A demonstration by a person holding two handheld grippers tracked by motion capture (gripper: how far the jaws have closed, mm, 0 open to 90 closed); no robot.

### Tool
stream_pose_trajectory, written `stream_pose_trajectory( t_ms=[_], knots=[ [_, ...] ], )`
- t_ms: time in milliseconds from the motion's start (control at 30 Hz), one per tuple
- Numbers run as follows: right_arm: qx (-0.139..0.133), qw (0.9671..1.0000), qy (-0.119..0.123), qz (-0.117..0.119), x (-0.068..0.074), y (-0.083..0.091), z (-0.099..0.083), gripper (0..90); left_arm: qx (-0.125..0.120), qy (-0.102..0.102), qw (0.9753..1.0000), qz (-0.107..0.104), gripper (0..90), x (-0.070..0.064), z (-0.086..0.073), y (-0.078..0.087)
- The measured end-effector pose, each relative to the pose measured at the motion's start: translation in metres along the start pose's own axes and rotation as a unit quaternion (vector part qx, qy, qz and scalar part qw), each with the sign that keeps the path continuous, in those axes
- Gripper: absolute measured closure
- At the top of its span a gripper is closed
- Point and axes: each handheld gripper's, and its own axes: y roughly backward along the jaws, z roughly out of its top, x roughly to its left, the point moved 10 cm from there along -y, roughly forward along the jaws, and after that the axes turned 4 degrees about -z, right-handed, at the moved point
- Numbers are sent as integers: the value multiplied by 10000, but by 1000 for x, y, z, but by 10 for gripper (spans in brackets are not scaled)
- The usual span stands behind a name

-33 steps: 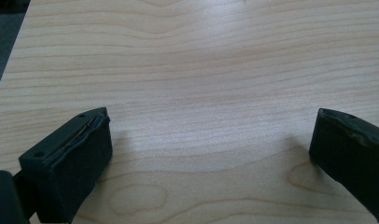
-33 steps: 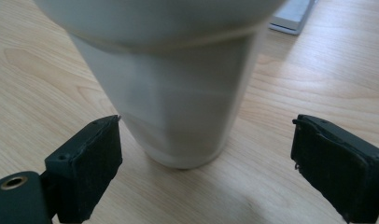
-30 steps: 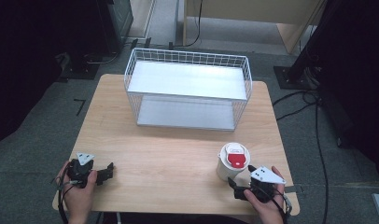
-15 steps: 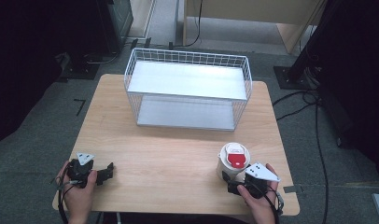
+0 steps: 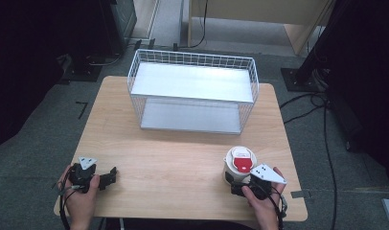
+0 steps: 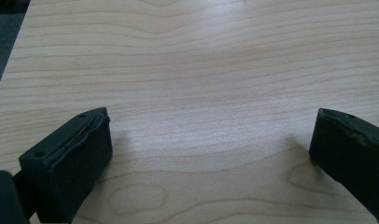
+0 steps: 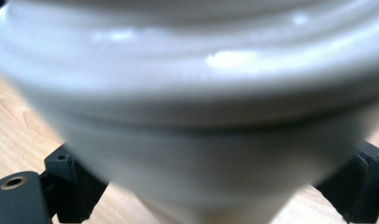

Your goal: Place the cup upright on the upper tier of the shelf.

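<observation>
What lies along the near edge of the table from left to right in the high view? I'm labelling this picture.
Left hand → left gripper → bare wooden table → white cup with its red-marked lid → right hand.

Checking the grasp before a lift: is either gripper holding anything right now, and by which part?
The right gripper straddles the white cup low on its body, but contact cannot be told. The left gripper is open over bare table, holding nothing.
</observation>
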Motion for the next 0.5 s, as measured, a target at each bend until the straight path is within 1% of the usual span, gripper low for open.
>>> stream_pose_trajectory(
  t_ms=[133,167,367,500],
  knots=[
    [-157,9999,-39,-27,1,-4,4,73,0,0,10000,0,0,0,0,0],
    [-272,9996,-10,-91,2,-5,7,72,0,0,10000,0,0,0,0,0],
    [-400,9990,26,-210,3,-5,11,66,-1,-1,10000,-1,0,0,0,0],
    [-417,9987,67,-285,4,-5,12,65,1,-1,10000,-1,0,0,0,0]
  ],
)
